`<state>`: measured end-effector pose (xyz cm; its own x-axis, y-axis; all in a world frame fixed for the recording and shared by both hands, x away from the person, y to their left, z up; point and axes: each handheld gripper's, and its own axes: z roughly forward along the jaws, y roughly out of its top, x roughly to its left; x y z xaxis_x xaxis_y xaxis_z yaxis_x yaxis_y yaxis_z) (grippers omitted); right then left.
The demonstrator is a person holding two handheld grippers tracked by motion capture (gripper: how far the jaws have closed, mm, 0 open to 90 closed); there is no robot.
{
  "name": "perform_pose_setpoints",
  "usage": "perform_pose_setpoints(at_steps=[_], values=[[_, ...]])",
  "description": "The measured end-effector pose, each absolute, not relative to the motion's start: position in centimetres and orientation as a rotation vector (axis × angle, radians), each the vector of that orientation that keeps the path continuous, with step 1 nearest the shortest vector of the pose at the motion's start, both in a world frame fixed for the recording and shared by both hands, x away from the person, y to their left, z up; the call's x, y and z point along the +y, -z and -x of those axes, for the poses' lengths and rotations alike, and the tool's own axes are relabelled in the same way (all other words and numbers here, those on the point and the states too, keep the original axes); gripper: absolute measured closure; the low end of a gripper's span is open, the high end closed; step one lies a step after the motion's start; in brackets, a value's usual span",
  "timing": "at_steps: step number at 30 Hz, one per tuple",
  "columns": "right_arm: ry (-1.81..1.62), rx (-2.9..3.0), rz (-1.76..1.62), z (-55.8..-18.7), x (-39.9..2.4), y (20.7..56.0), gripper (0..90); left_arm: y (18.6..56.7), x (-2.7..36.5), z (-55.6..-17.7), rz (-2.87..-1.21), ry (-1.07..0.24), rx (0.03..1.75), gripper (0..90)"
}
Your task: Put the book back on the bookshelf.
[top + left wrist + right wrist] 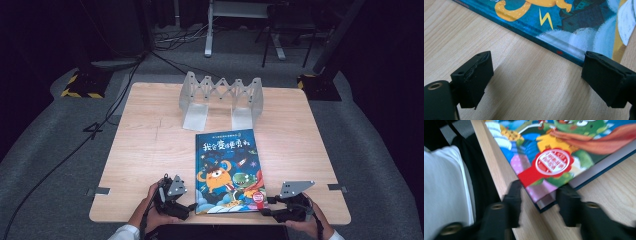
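Note:
A colourful picture book lies flat on the wooden table, its lower edge near the front edge. My left gripper rests on the table by the book's lower left corner. In the left gripper view its jaws stand wide open over bare wood, with the book's blue edge just beyond them. My right gripper is at the book's lower right corner. In the blurred right gripper view the jaws stand on either side of that corner, open, with small gaps showing.
A grey folding book rack stands at the back of the table. The table's front edge runs right beside the right gripper, with the person's white sleeve below it. Cables and stand feet lie on the floor beyond.

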<state>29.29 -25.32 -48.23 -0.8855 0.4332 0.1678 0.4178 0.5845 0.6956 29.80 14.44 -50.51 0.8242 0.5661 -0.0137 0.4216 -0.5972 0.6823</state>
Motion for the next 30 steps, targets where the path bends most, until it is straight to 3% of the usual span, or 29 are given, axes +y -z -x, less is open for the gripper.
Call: perform_pose_setpoints(at_steps=[12, 30], values=[[-1.477, 2.818, -0.749, -32.6, -24.9, 46.9, 30.4, 50.5, 14.4, -29.8, -2.297, -0.265, 0.720, 10.8], [-1.530, 2.803, -0.739, -39.4, -21.0, 46.1, 30.2, 50.5, 14.5, -29.9, -2.297, -0.263, 0.717, 10.7]])
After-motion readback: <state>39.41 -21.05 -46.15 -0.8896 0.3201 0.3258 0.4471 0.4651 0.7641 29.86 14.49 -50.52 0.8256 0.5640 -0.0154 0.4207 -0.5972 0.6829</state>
